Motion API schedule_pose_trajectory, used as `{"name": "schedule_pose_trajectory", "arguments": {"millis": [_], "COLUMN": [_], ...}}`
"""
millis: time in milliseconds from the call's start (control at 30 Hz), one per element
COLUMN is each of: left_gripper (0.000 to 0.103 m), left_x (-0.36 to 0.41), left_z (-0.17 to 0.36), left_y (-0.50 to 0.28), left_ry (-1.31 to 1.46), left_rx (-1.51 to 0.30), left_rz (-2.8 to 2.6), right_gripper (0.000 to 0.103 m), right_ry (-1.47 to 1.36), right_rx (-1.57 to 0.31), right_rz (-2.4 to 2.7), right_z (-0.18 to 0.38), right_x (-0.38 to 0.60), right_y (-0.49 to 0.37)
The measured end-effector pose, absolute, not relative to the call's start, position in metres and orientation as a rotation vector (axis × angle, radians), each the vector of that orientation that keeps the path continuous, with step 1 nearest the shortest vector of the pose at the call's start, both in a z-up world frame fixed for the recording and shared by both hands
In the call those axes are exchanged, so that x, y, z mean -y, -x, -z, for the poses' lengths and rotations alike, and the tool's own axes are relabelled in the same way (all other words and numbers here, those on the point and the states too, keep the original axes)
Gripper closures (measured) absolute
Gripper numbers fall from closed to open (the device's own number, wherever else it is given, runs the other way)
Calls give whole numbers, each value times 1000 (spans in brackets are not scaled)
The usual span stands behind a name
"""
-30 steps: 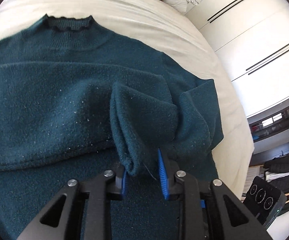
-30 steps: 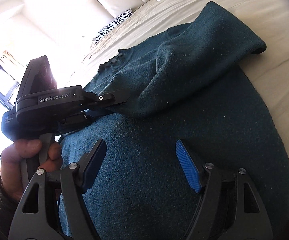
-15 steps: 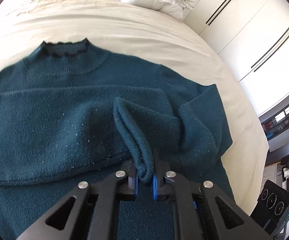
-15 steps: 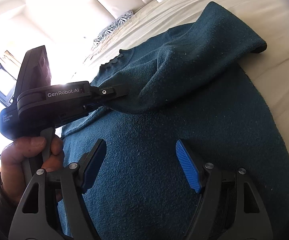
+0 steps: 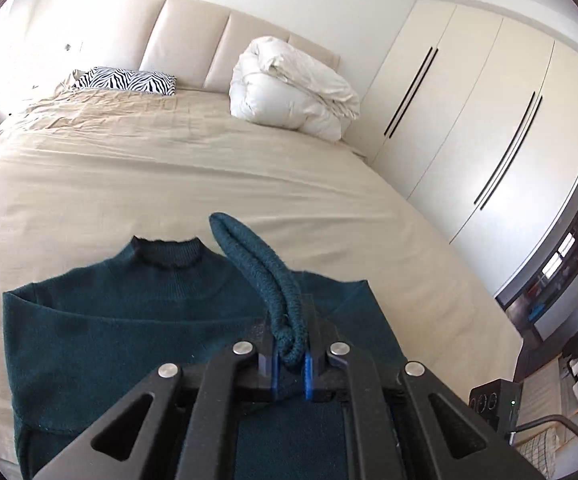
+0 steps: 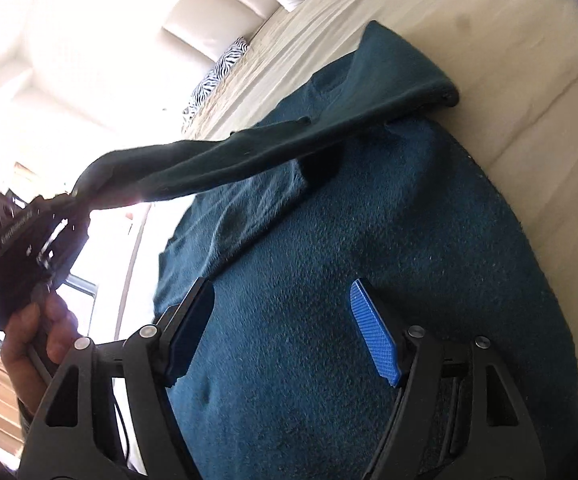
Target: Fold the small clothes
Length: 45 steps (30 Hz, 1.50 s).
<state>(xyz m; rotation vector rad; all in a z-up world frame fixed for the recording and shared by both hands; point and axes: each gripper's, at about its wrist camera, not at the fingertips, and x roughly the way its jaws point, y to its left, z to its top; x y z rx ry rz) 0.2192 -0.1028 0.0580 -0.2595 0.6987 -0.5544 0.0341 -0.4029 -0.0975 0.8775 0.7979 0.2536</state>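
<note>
Since a second before, my left tongs (image 5: 290, 354) had clamped fully on the sleeve cuff (image 5: 285, 320) and lifted it off the teal sweater (image 5: 129, 320), which lay flat on the bed (image 5: 169, 184), collar toward twelve o'clock. My right tongs (image 6: 285, 332) hung wide apart over its body, gripping nothing

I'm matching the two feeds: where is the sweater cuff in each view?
Left wrist: the cuff is at bottom centre, pinched in the left gripper.
Right wrist: the cuff is at the left, pinched in the same gripper.
Shared landmark: the zebra pillow.
</note>
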Motion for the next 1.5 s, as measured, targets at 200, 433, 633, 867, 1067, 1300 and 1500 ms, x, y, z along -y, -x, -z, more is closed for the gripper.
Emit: {"name": "schedule_pose_trajectory", "arguments": {"millis": [200,433,633,867,1067,1300,1500], "left_gripper": [95,94,94,94,94,90,90], "left_x": [42,17,-5,-24,-29,-31,-36], "left_z": [-47,-6,25,56,70,91,94], "left_y": [-230,-238,-238,-246,-244,-241,-243], "left_ry": [366,404,449,518,526,549,584], "left_rx": [-664,-726,-760,-826,-844,-878,-886], "left_rz": [482,465,425,402,407,400,413], "right_gripper": [33,33,33,32,32,35,34], "right_ry": [-1012,-1067,-1114,-1150,-1249,-1332,-1286], "right_rx": [-768,-751,-734,-743,-692,-613,-621], "right_rz": [-227,-230,-221,-201,-180,-174,-145], "right_z": [114,116,121,119,123,131,126], "right_x": [424,430,431,437,457,483,481], "right_y": [-37,-43,-58,-100,-127,-129,-120]}}
